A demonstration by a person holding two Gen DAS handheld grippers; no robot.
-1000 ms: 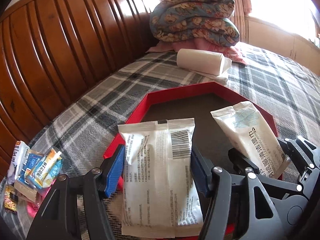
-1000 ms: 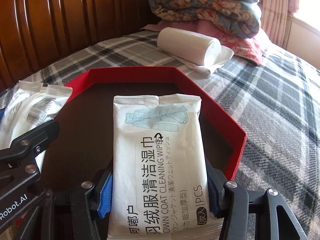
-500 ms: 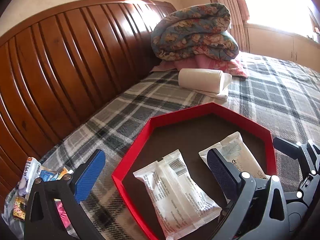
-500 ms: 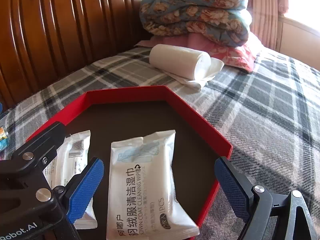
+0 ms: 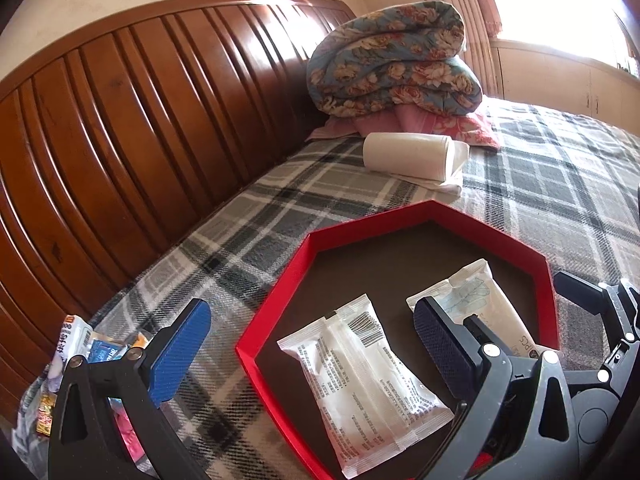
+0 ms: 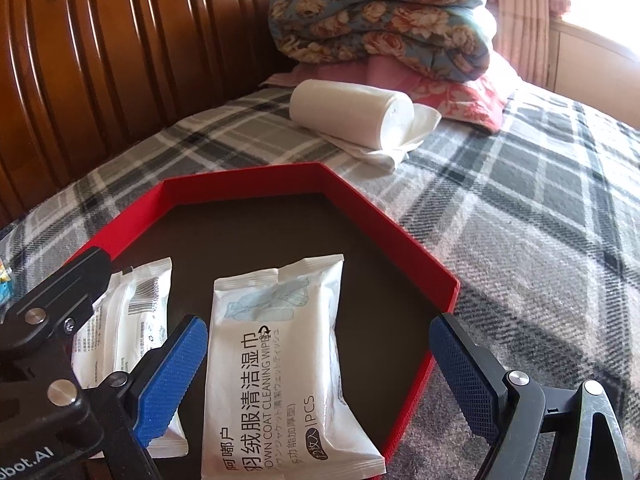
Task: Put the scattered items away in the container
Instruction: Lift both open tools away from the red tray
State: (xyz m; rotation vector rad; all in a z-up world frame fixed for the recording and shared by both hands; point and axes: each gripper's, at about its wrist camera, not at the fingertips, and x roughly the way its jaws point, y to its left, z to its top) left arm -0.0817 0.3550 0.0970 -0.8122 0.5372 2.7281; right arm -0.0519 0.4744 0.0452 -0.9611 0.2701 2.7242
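1. Both claws stand wide open and hold nothing. The left claw [image 5: 312, 344] frames the barcode pack [image 5: 362, 392] in the lower middle of its view, and the right claw [image 6: 320, 372] frames the wipes pack [image 6: 280, 364] at the bottom centre of its own.
2. Both packs lie flat inside the red octagonal tray [image 6: 248, 178], near its lower edge and just beside each other; they look released, so this pair seems done.
3. To finish the step well, I would lift each claw straight up and clear of the tray wall [image 5: 276, 308] before swinging away, so that no pad drags a pack out.
4. The likely next target is the heap of small sachets [image 5: 100, 350] at the lower left of the left view, lying outside the tray on the bed. They are thin and crowded, so a low, narrow pinch on one edge should serve better than a broad grab.
5. The surface is a bed with a grey plaid blanket [image 6: 520, 208], soft and likely to give under pressure.
6. Beyond the tray lie a white roll [image 6: 352, 120], a folded floral quilt [image 5: 392, 60] and a wooden headboard [image 5: 140, 120]; bright window light fills the upper right.
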